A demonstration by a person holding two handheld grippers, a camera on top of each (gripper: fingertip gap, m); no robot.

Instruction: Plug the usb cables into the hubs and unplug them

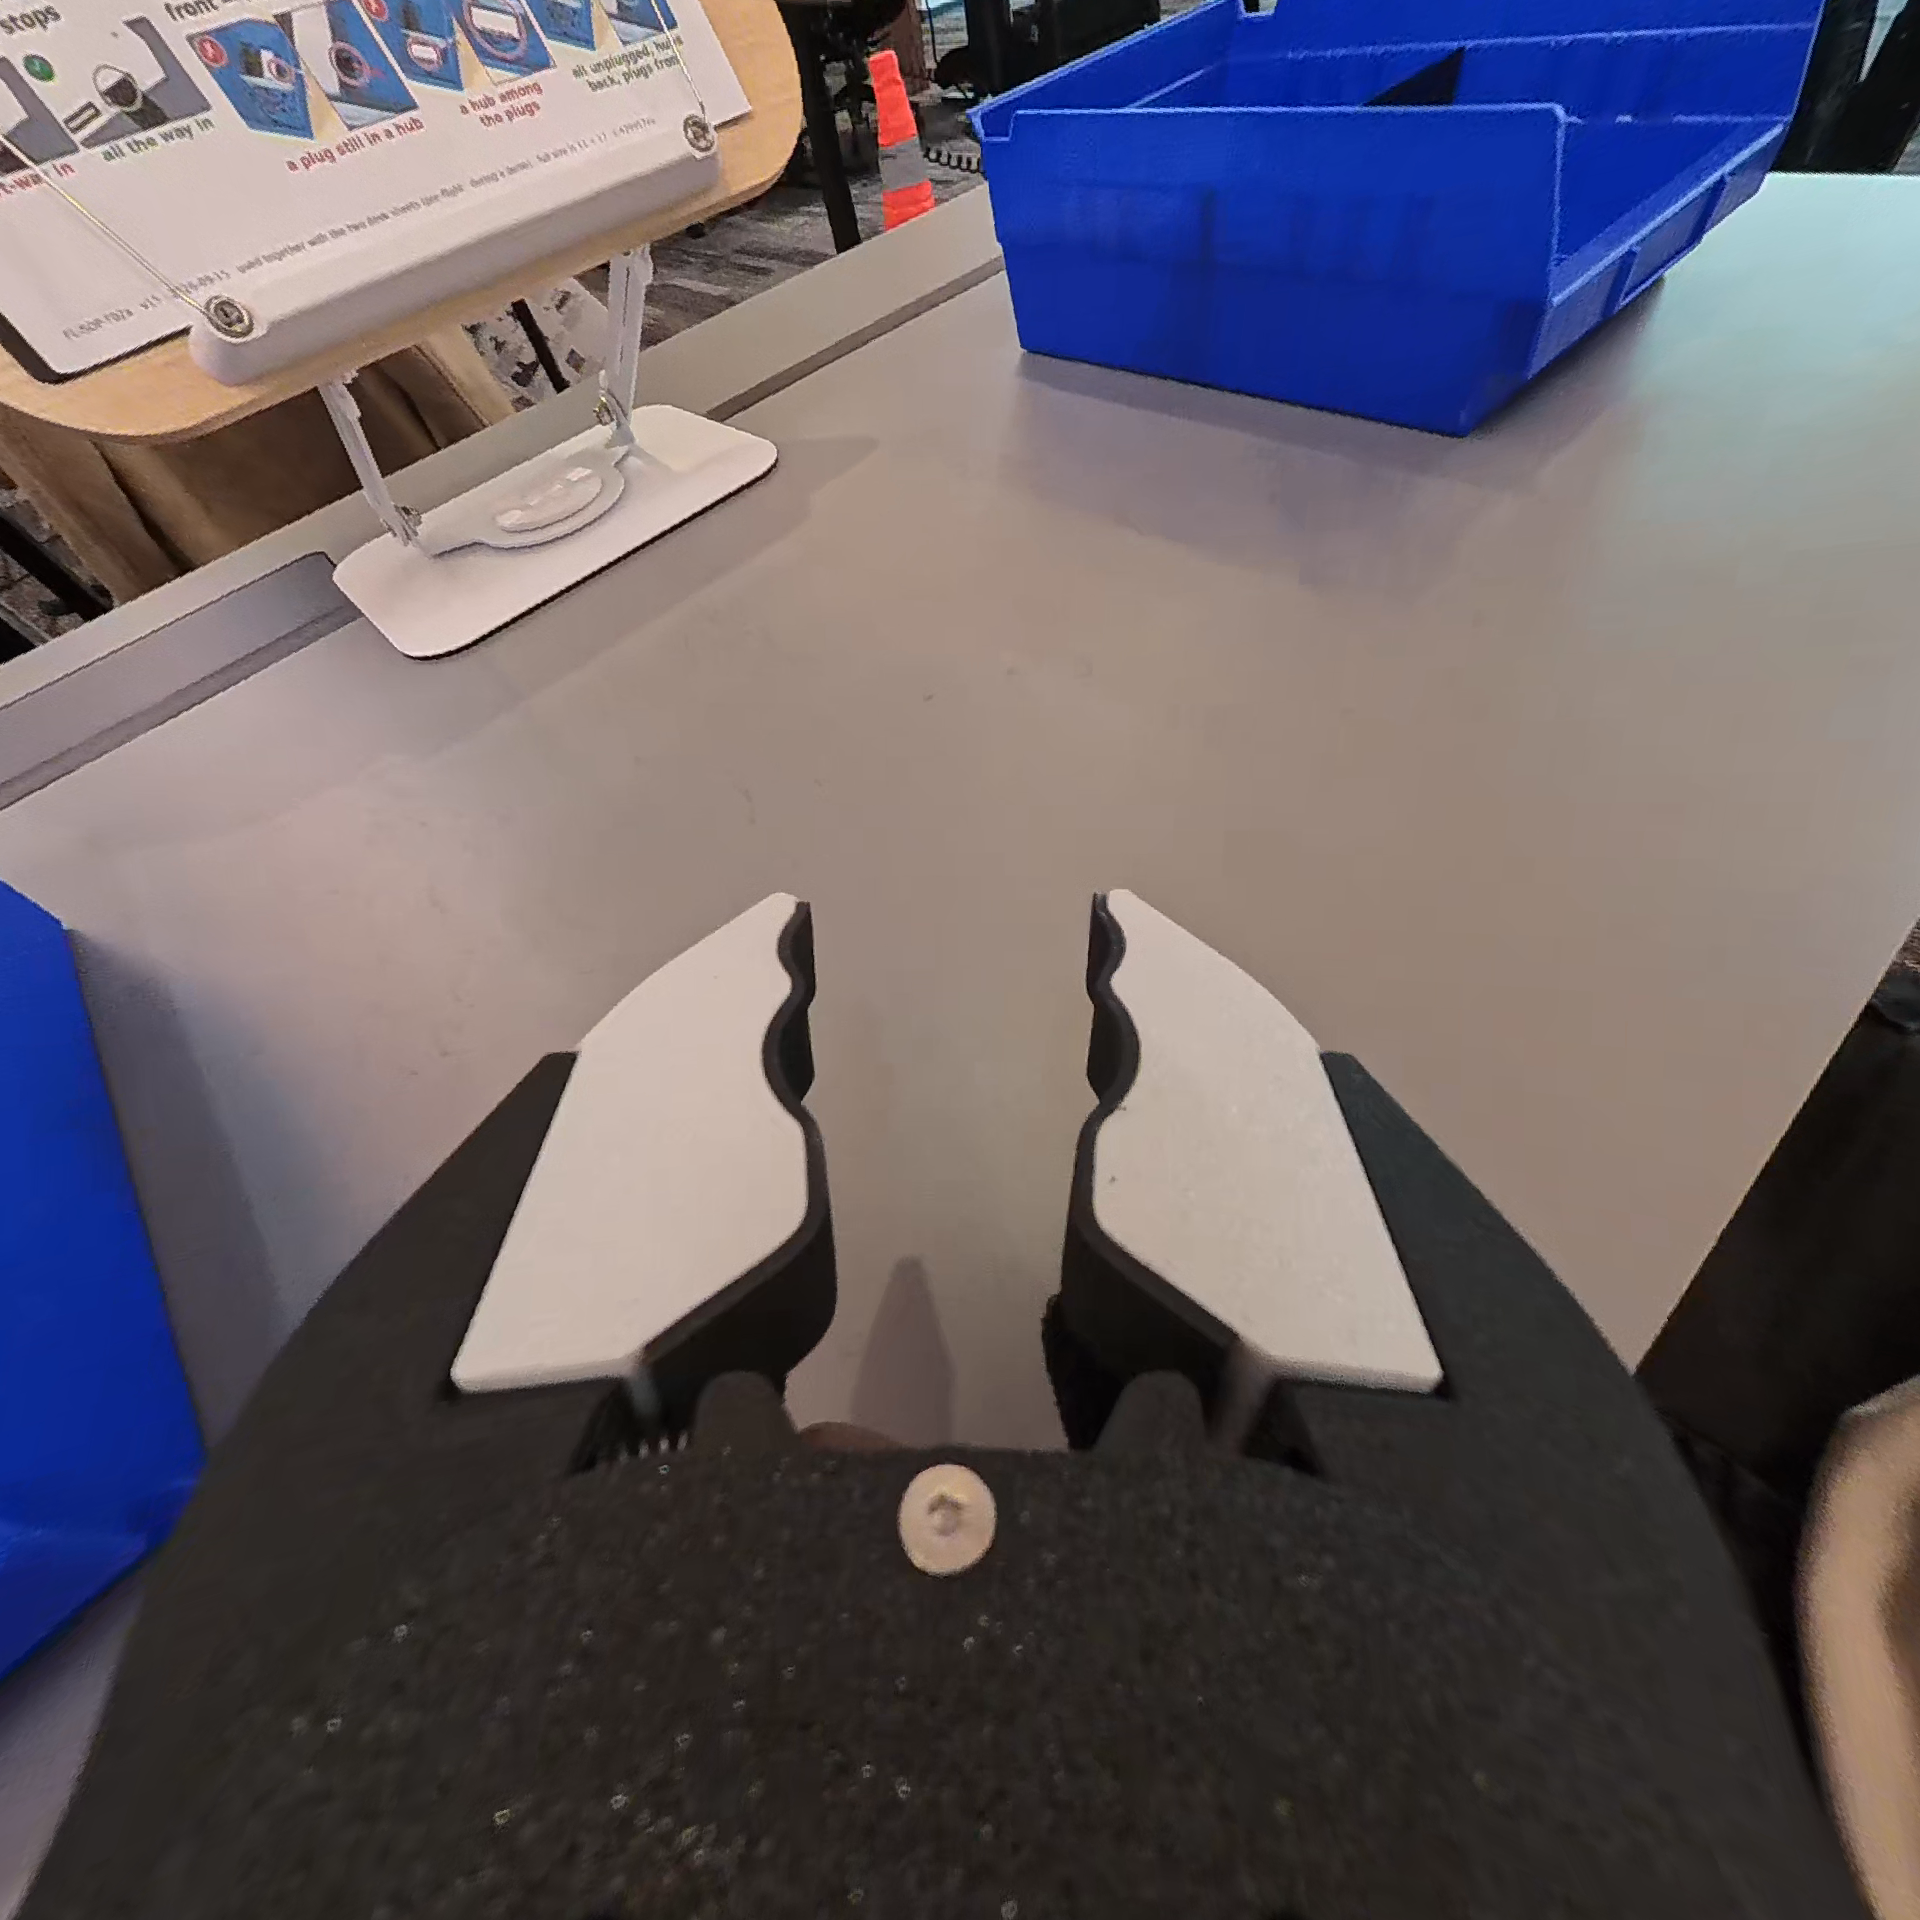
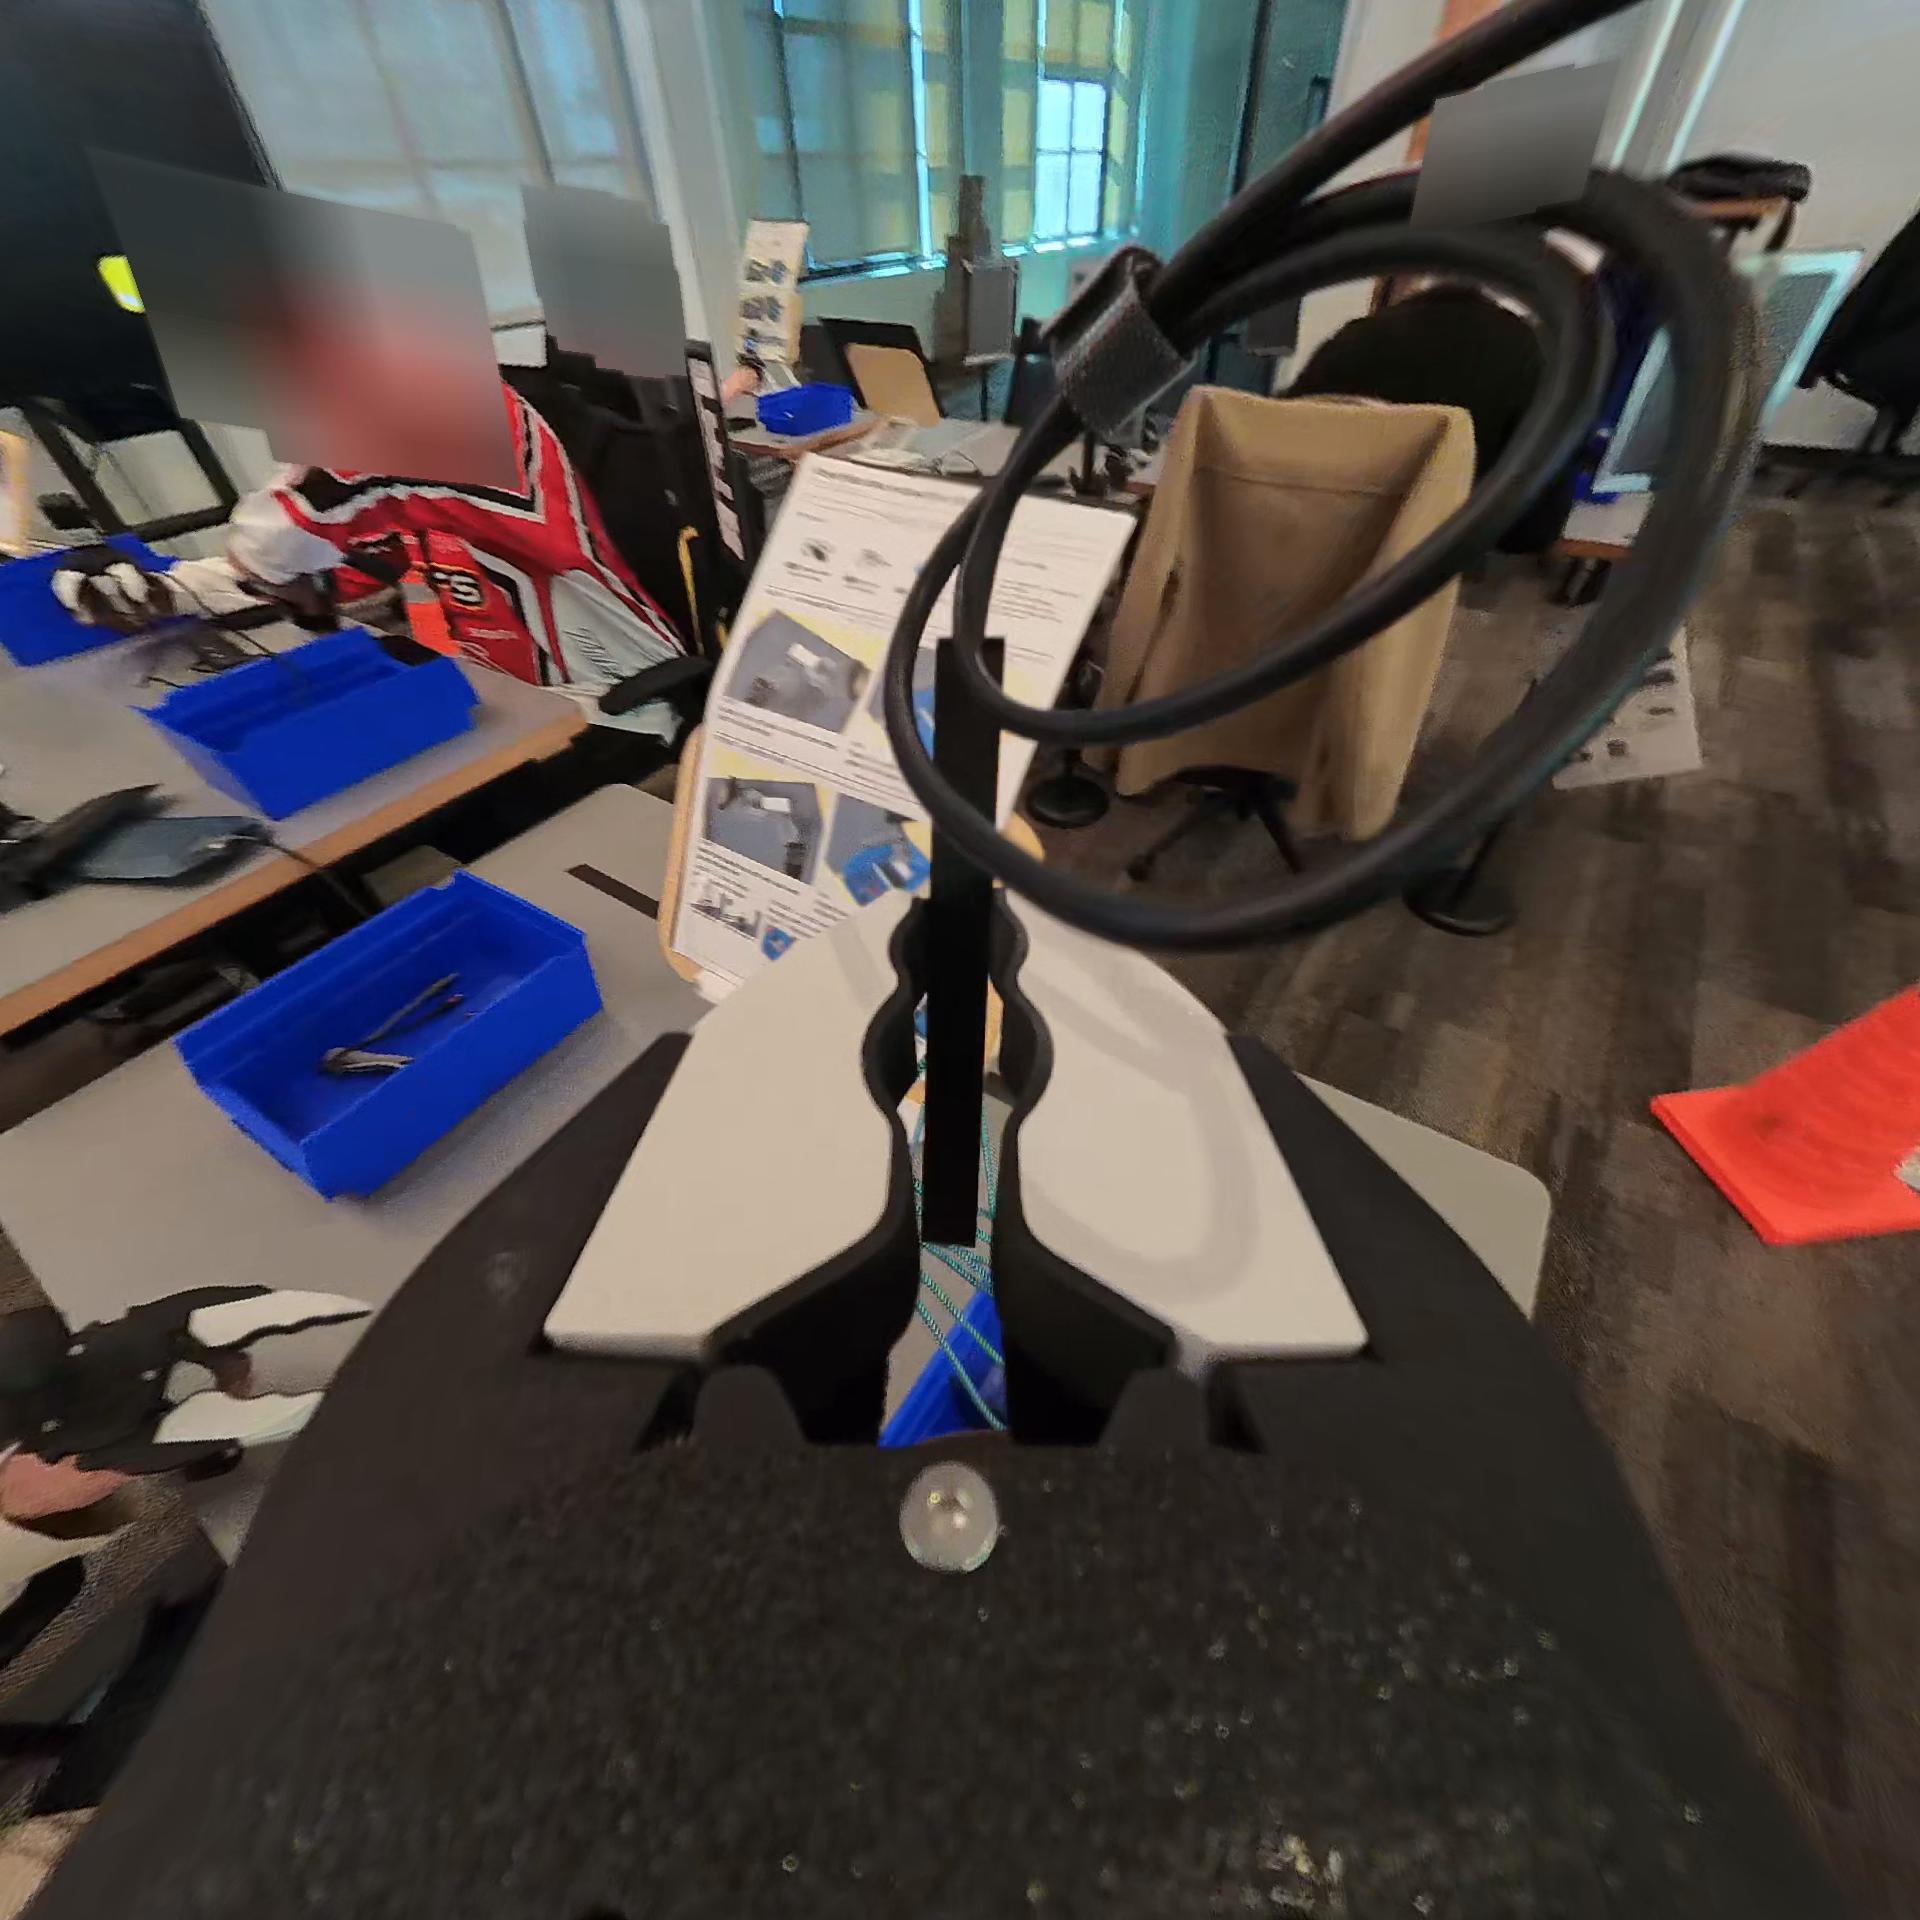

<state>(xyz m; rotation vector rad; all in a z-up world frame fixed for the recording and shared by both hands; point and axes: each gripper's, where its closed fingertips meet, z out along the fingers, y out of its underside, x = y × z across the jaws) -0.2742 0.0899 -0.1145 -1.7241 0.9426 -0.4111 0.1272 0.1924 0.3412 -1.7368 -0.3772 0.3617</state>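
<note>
My right gripper (image 2: 958, 935) is shut on a thin flat black piece (image 2: 956, 1091) that stands upright between its jaws and is raised above the table. A coiled black cable (image 2: 902, 665), bound by a black strap (image 2: 1117, 353), hangs around the top of that piece. I cannot tell whether the piece is a hub or a plug. My left gripper (image 1: 951, 914) is open and empty, low over the grey table (image 1: 1143, 675). It seems to show at the lower left of the right wrist view (image 2: 208, 1361). No hub or cable shows in the left wrist view.
A blue bin (image 1: 1299, 301) stands far right on the table, another blue bin's wall (image 1: 73, 1247) is at the left edge. An instruction sheet on a white stand (image 1: 551, 530) is far left. In the right wrist view a blue bin (image 2: 447, 1101) holds a black cable. People work at other tables. The gap from one gripper's tips to the other's is roughly 60 cm.
</note>
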